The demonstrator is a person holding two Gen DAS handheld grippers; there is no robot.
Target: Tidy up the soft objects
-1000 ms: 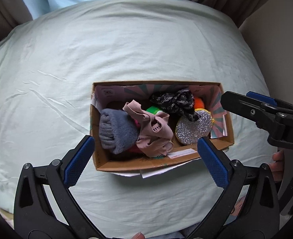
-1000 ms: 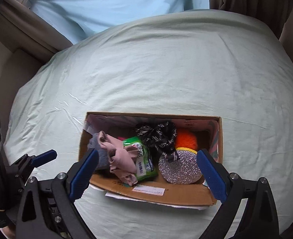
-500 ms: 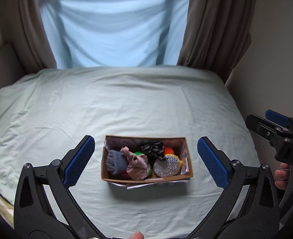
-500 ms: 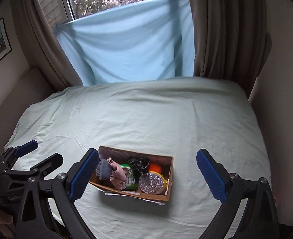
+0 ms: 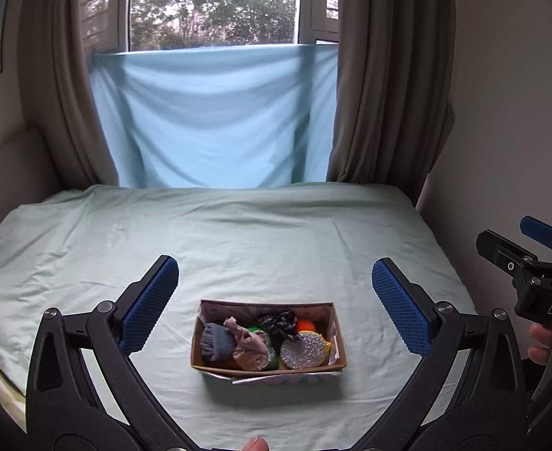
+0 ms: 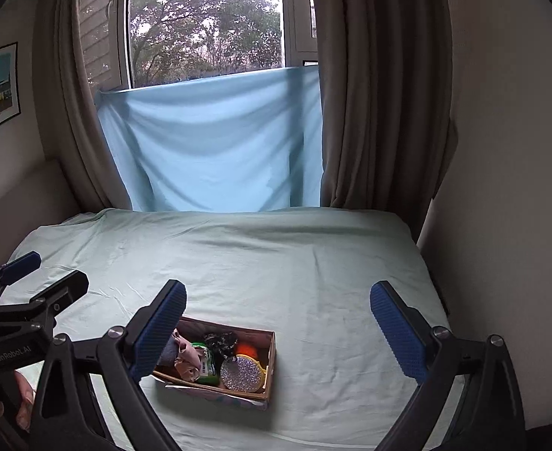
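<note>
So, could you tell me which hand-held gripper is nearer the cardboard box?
Left, marginally. The left hand-held gripper faces the cardboard box squarely; the right hand-held gripper sits off to its right.

Both wrist cameras looked forward along their own spread fingers, from above the near edge of the bed [image 5: 276, 233] toward the window [image 6: 208, 18]. The left view faced the cardboard box [image 5: 268, 366] squarely; the right view stood further right, with the box low and left of centre. Shared ground — bed, box, curtains, and each other's gripper at the frame edge.
</note>
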